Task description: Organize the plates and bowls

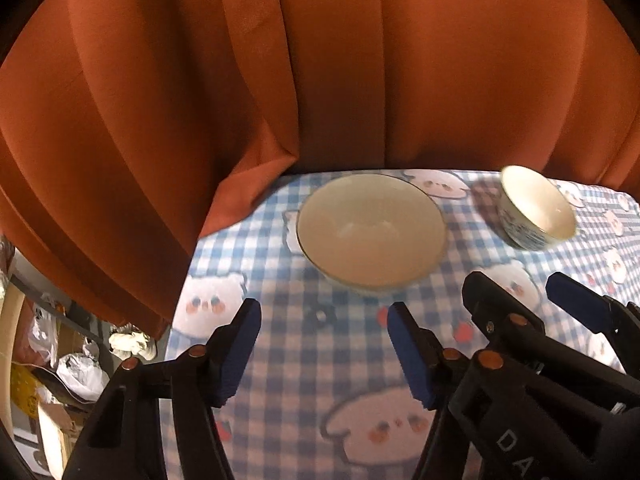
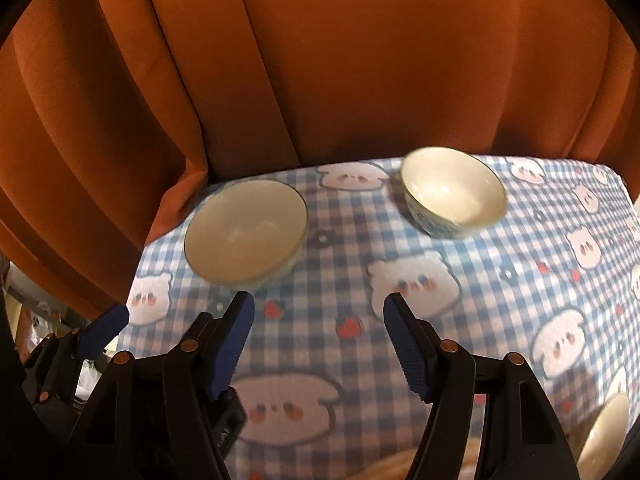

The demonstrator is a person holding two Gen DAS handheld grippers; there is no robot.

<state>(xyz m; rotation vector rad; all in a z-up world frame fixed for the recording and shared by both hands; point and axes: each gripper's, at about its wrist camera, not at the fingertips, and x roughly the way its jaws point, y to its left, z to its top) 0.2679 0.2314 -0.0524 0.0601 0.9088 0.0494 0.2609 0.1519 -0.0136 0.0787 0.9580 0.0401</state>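
Observation:
A wide cream bowl (image 1: 370,232) (image 2: 246,236) stands upright on the checked tablecloth near its far left corner. A smaller bowl (image 1: 536,208) (image 2: 452,192), blue-patterned outside, stands apart to its right. My left gripper (image 1: 322,312) hovers just short of the wide bowl, open, with only cloth between its blue pads. My right gripper (image 2: 319,302) (image 1: 520,284) hangs close beside it on the right, also open and empty, between the two bowls and nearer to me. One left finger (image 2: 116,316) shows at the left in the right wrist view.
The blue-and-white cloth (image 2: 500,320) with bear faces covers the table. An orange curtain (image 1: 320,60) hangs right behind the far edge. The cream rim of another dish (image 2: 604,436) shows at the near right. Bags and clutter (image 1: 80,368) lie on the floor past the left edge.

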